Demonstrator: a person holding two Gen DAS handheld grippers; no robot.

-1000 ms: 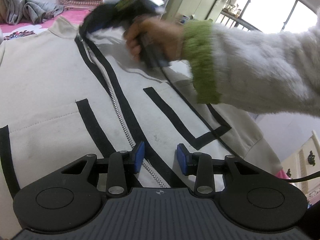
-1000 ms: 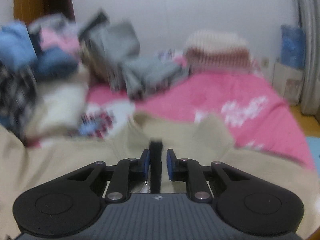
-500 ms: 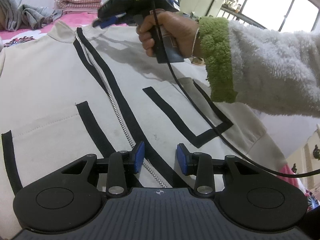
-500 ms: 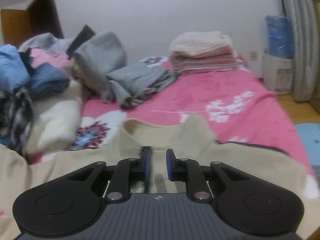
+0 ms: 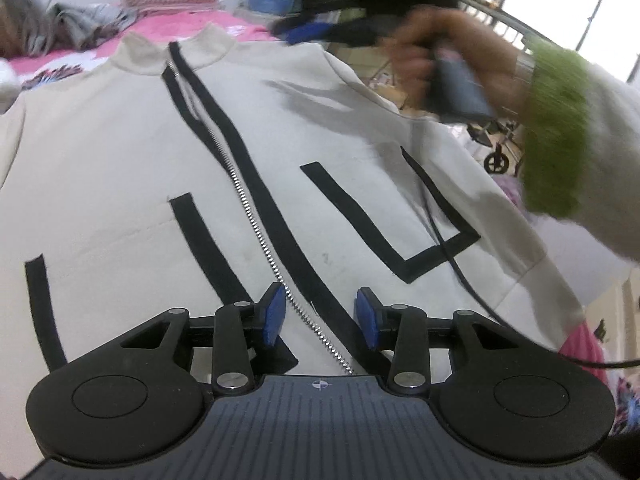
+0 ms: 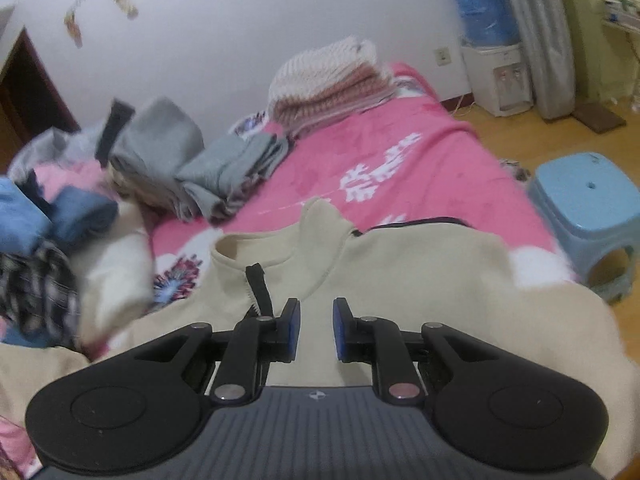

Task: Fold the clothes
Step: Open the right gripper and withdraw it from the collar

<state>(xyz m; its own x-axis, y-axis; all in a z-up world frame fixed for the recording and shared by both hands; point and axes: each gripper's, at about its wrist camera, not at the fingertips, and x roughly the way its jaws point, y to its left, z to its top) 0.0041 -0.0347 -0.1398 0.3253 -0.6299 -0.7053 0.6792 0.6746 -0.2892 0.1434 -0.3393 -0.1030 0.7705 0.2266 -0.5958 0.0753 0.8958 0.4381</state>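
So, quick update: my right claw (image 6: 316, 330) has let go. Half a second back its pads were nearly pinched together right at the collar of the cream zip-up jacket with black stripe trim (image 5: 132, 152); now they're parted with nothing between them, and it has slid over toward the jacket's shoulder on my right side. In the left wrist view it went from hovering over the collar to sitting blurry up at 1 o'clock, so it's on the move.

My left claw (image 5: 320, 316) hasn't budged: spread wide, gripping nothing, hanging over the hem end with the silver zipper (image 5: 256, 220) running up between the pads.

What that means for the fold, as far as I can judge: the collar got tugged straight, and the jacket now lies flat, front up, zipped, spread on the pink floral bedspread (image 6: 420, 168). No fold in the body is visible. The sleeves I can't really see.

Orientation: the long axis follows the zipper, hem at 6 o'clock by my left claw, collar pointing off to about 11 o'clock in that view, toward the stack of folded knit blankets (image 6: 328, 76). A loose heap of grey and blue clothes (image 6: 160, 168) sits further back on the bed.
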